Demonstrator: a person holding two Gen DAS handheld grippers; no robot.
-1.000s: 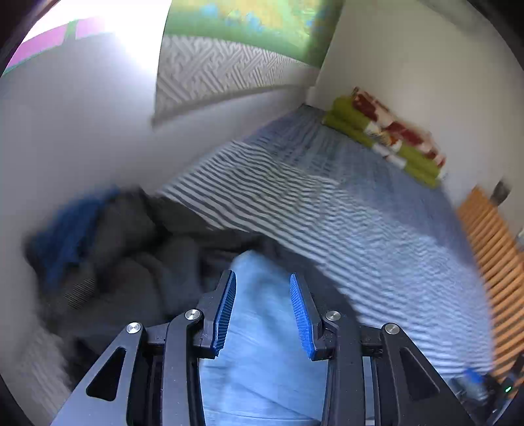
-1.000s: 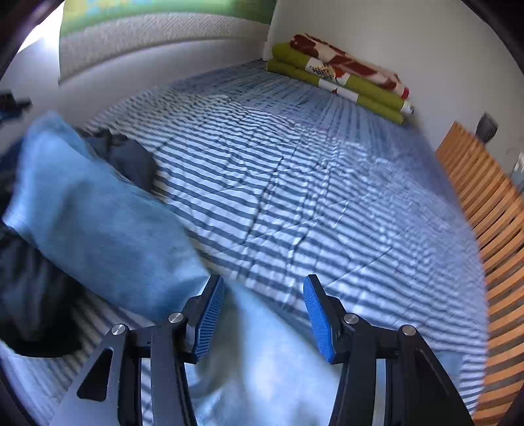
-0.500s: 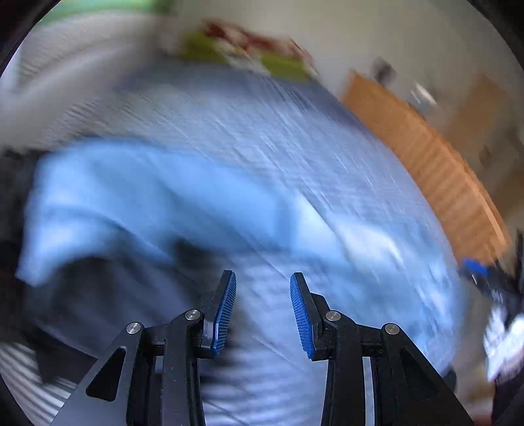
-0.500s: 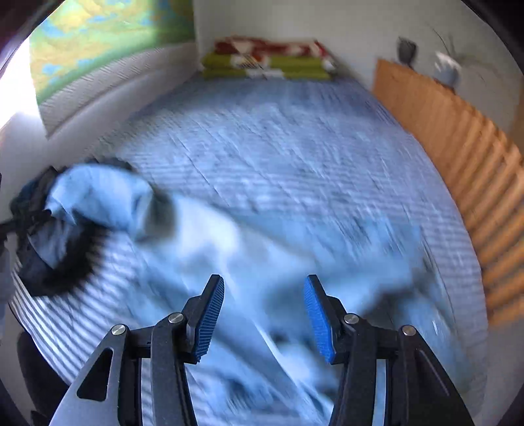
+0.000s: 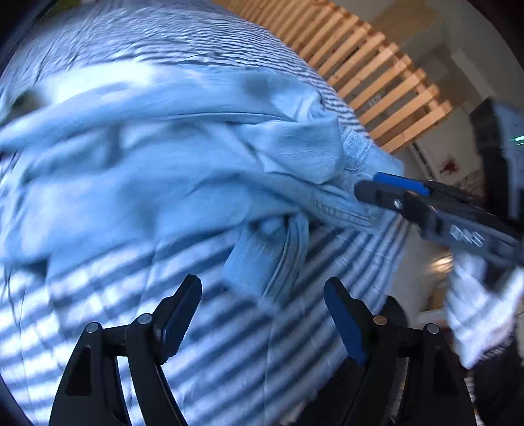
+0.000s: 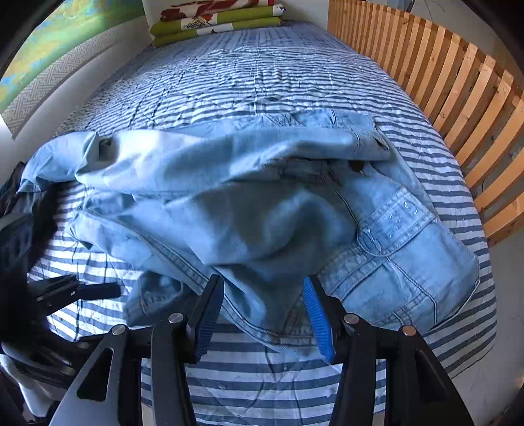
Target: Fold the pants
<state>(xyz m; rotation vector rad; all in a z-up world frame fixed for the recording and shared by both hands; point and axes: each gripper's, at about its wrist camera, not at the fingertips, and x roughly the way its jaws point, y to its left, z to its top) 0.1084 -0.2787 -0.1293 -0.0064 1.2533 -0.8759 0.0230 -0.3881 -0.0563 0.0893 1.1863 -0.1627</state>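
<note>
Sprawling pale pants (image 6: 249, 209) (rumpled), right jaws clamped on them, left jaws opening, empty.

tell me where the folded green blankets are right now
In the right wrist view, the folded green blankets sit at the bed's far end, against the wall, left of the wooden railing.

Right tongs (image 6: 263, 314) grip crumpled pants (image 6: 249, 203) on striped bed (image 6: 262, 78)
</note>
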